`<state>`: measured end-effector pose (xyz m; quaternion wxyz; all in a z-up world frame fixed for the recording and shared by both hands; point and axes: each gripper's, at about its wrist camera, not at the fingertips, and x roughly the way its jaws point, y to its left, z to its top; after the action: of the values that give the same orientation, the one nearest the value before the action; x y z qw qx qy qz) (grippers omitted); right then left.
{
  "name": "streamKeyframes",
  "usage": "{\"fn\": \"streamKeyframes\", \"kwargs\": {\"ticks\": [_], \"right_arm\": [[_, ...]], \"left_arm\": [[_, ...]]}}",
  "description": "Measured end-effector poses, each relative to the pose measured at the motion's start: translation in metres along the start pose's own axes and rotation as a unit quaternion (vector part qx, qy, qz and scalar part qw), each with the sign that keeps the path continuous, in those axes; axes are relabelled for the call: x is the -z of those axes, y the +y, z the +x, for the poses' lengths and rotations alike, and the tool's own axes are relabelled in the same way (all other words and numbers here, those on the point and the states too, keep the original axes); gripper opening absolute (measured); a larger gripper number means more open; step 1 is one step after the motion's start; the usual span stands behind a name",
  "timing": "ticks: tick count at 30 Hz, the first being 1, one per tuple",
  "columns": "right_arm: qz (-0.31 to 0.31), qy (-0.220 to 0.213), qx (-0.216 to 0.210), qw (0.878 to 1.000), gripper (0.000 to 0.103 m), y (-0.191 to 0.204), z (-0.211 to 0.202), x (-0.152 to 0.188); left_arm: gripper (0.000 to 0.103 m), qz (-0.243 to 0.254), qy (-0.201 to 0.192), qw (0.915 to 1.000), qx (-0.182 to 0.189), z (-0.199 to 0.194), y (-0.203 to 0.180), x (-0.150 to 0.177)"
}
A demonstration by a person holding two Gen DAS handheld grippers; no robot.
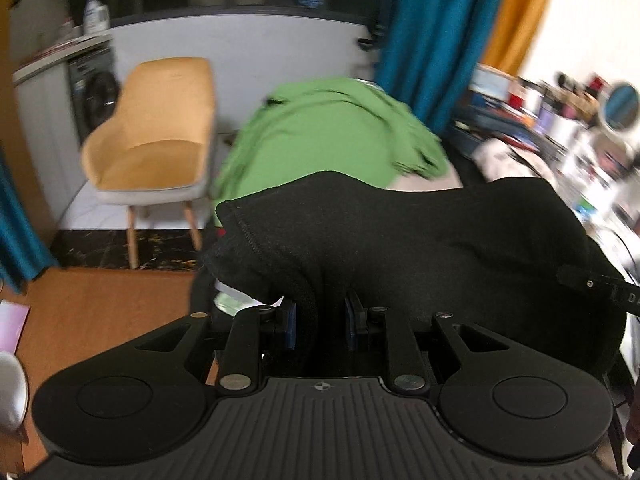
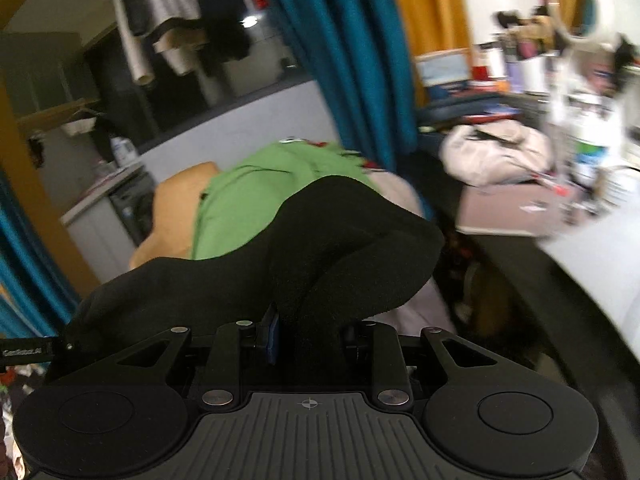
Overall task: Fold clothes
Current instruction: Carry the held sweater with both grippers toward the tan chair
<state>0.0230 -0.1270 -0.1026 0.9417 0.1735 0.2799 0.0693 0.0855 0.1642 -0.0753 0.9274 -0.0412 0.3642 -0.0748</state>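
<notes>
The left gripper (image 1: 320,322) has its fingers clamped on a black garment (image 1: 400,240), which bunches up over them and stretches off to the right. The right gripper (image 2: 310,338) likewise has its fingers clamped on the same black cloth, raised in front of a green garment (image 2: 240,208) and teal curtains (image 2: 352,60)

The garment (image 1: 400,248) hangs from both grippers, before the cloth (image 1: 328,136). A chair (image 1: 160,128) stands left of that cloth. The cluttered desk (image 2: 592,256) lies right.
</notes>
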Motion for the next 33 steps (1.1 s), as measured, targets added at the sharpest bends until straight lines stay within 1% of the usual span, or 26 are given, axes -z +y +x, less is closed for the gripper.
{"fn": "streamKeyframes", "kwargs": {"ticks": [2,4,7,10,13,16,18,20,23,27,30,33], "right_arm": [[-0.014,0.009,-0.016,1.0,0.023,0.014,0.027,-0.011],[-0.047,0.016,-0.025,0.998,0.023,0.035,0.054,-0.017],[-0.089,0.025,-0.042,0.995,0.023,0.067,0.093,-0.024],[-0.089,0.031,-0.048,0.994,0.023,0.102,0.124,-0.021],[-0.098,0.039,-0.026,0.994,0.023,0.149,0.155,-0.008],[-0.078,0.058,0.0,0.995,0.023,0.203,0.19,0.006],[-0.05,0.074,0.019,0.996,0.023,0.24,0.214,0.01],[-0.027,0.087,0.031,0.995,0.023,0.278,0.238,0.013],[-0.016,0.095,0.038,0.995,0.023,0.328,0.274,0.016],[-0.012,0.097,0.041,0.994,0.023,0.376,0.312,0.013],[-0.024,0.097,0.042,0.994,0.023,0.396,0.339,0.007],[-0.035,0.095,0.041,0.994,0.023,0.409,0.37,-0.004]], "left_arm": [[0.023,-0.008,-0.006,0.9998,-0.017,0.009,0.015,-0.006],[0.023,-0.02,-0.005,0.9994,-0.028,0.02,0.032,-0.01],[0.023,-0.039,0.009,0.9988,-0.029,0.041,0.063,-0.018],[0.023,-0.054,0.021,0.9981,-0.022,0.063,0.103,-0.027],[0.023,-0.04,0.035,0.9986,-0.004,0.084,0.16,-0.038],[0.023,-0.03,0.051,0.9982,0.011,0.102,0.219,-0.052],[0.023,-0.027,0.063,0.9975,0.017,0.108,0.263,-0.062],[0.023,-0.02,0.073,0.997,0.017,0.113,0.304,-0.076],[0.023,-0.01,0.08,0.9966,0.014,0.125,0.357,-0.097],[0.023,-0.017,0.07,0.9973,0.013,0.142,0.404,-0.121],[0.023,-0.029,0.069,0.9972,0.01,0.162,0.424,-0.134],[0.023,-0.043,0.084,0.9954,0.012,0.19,0.441,-0.151]]}}
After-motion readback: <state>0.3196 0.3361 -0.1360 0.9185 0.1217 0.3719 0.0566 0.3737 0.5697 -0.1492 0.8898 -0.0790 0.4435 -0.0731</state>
